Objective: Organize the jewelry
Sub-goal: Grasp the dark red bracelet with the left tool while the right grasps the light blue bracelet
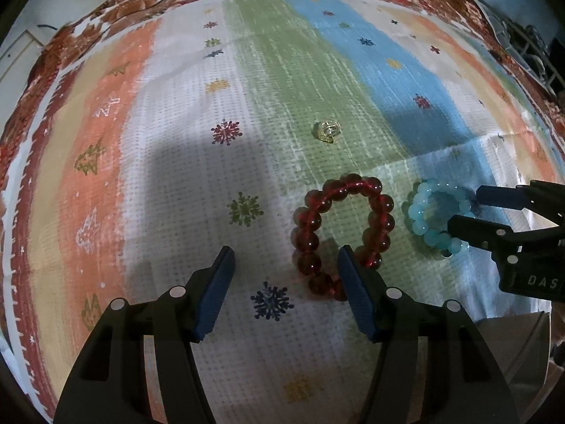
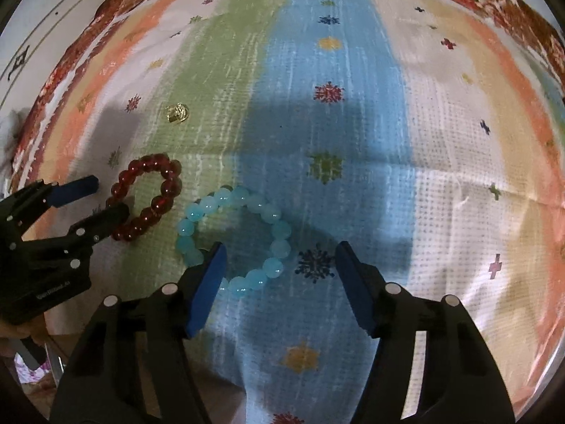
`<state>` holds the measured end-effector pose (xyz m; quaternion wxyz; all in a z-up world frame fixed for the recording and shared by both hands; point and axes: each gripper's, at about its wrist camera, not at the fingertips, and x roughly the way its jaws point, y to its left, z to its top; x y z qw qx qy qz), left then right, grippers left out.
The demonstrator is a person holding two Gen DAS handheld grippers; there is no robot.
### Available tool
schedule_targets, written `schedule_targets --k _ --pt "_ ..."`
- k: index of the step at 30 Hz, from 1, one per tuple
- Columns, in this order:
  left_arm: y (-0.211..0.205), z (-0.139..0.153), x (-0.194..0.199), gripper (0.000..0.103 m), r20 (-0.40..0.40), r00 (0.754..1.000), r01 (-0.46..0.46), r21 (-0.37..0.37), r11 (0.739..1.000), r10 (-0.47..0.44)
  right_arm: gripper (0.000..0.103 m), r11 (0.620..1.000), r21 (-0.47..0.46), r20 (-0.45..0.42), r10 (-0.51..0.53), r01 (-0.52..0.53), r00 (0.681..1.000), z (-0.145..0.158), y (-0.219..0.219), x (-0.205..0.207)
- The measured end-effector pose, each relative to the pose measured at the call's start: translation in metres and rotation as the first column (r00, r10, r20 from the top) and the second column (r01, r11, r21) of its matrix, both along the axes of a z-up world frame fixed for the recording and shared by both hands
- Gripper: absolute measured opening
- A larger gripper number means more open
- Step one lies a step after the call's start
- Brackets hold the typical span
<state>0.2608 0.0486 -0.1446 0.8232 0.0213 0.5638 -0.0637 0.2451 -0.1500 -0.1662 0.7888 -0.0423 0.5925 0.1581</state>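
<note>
A dark red bead bracelet (image 1: 344,233) lies flat on the striped cloth (image 1: 212,176); it also shows in the right wrist view (image 2: 148,199). My left gripper (image 1: 286,252) is open, its right finger over the bracelet's near edge. A light blue bead bracelet (image 2: 235,236) lies to the right of the red one, also seen in the left wrist view (image 1: 429,217). My right gripper (image 2: 279,251) is open, its left finger over the blue bracelet's near left side. A small gold ring (image 1: 326,130) lies farther back on the green stripe, also in the right wrist view (image 2: 177,113).
The striped cloth with snowflake prints covers a flowered bedspread (image 1: 106,17). The cloth's near edge drops off at the lower right of the left wrist view (image 1: 512,335). A wall panel (image 2: 42,35) stands beyond the bed's far left.
</note>
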Motion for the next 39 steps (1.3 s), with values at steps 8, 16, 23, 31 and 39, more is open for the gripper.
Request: schedule_targets --k 8,16,23,31,39 --pt "-0.006 -0.004 0.002 0.061 0.004 1.000 0.018 0.034 0.999 -0.018 0.065 0.998 -0.055 0.024 0.031 -0.030 0.999 -0.003 0.008 -0.001" --pt "-0.007 -0.006 0.000 0.014 0.003 0.999 0.045 0.053 0.998 -0.045 0.013 0.996 -0.080 0.031 0.035 -0.033 0.999 -0.003 0.011 0.001" --pt "-0.003 0.000 -0.003 0.013 0.014 1.000 0.009 0.021 1.000 -0.009 0.013 0.999 -0.023 0.024 0.025 -0.025 0.999 0.005 0.003 0.003" --pt "-0.006 0.024 -0.010 0.013 0.062 0.998 -0.004 0.000 1.000 0.004 0.013 0.999 0.002 0.079 0.038 -0.038 0.996 0.030 0.004 -0.008" --pt "-0.019 0.048 -0.019 0.013 0.101 0.995 0.017 -0.028 0.999 -0.014 0.013 0.998 -0.008 0.130 0.062 -0.061 0.990 0.048 0.017 -0.018"
